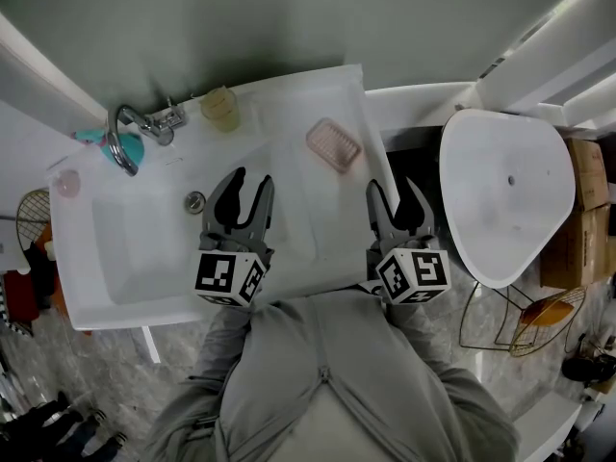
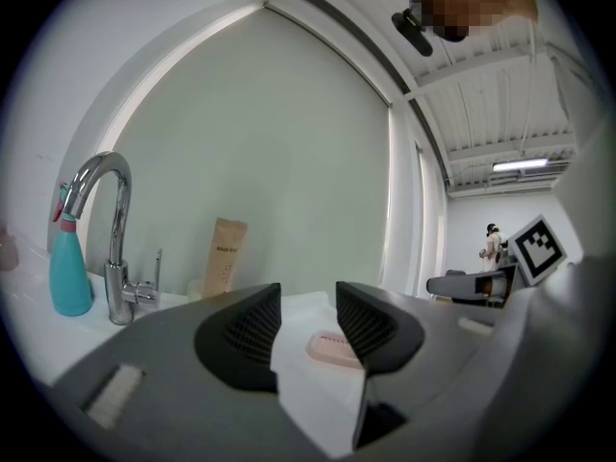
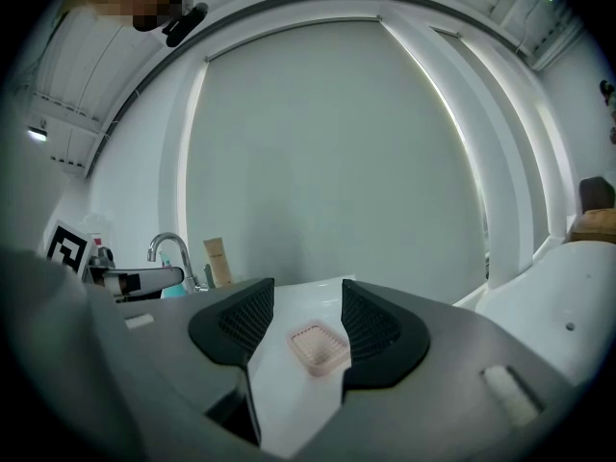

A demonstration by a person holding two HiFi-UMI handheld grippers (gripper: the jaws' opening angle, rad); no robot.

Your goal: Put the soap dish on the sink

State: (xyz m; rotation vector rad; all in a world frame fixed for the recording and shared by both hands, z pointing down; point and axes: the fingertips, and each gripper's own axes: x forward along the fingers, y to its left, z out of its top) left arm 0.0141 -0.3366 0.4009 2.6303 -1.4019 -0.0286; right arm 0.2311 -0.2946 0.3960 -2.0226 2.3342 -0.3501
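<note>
A pink ribbed soap dish [image 1: 333, 144] lies flat on the right ledge of the white sink [image 1: 289, 104], well ahead of both grippers. My right gripper [image 1: 399, 200] hovers over the sink's right edge, open, nothing between its fingers; the soap dish [image 3: 319, 346] shows beyond its jaws, apart from them. My left gripper [image 1: 243, 192] hangs over the basin, open and empty, and the soap dish [image 2: 333, 347] appears far off between its jaws.
A chrome tap [image 1: 130, 133] stands at the sink's back left, with a teal bottle [image 1: 120, 144] and a beige tube in a cup [image 1: 220, 109] beside it. The drain [image 1: 195, 201] sits in the basin. A white bathtub-like shell [image 1: 505, 195] stands to the right, cardboard boxes [image 1: 582, 215] past it.
</note>
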